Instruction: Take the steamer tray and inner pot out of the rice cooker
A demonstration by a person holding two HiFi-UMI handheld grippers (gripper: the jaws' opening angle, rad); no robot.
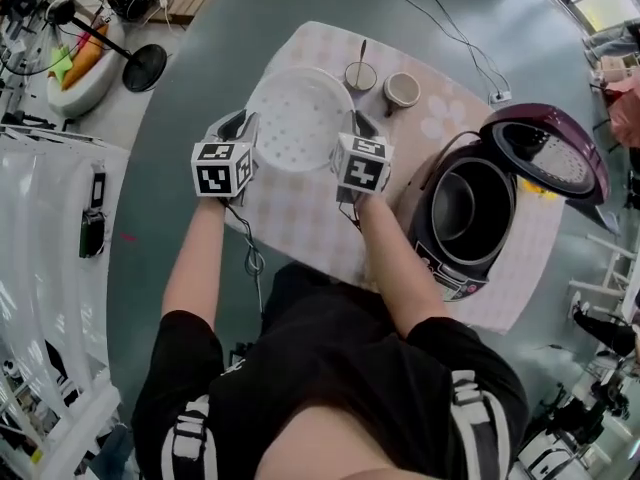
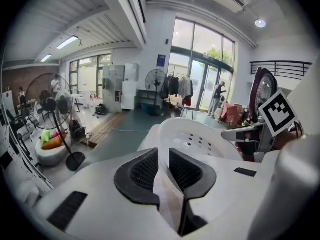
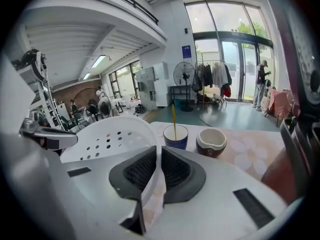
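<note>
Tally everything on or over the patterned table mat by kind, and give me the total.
steamer tray: 1
cups: 2
rice cooker: 1
inner pot, seated in the cooker: 1
Total: 5

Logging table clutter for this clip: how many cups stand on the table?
2. A blue cup holding a stick stands beyond the steamer tray; a brown cup, white inside, stands beside it, nearer the rice cooker. None seems hidden.
</note>
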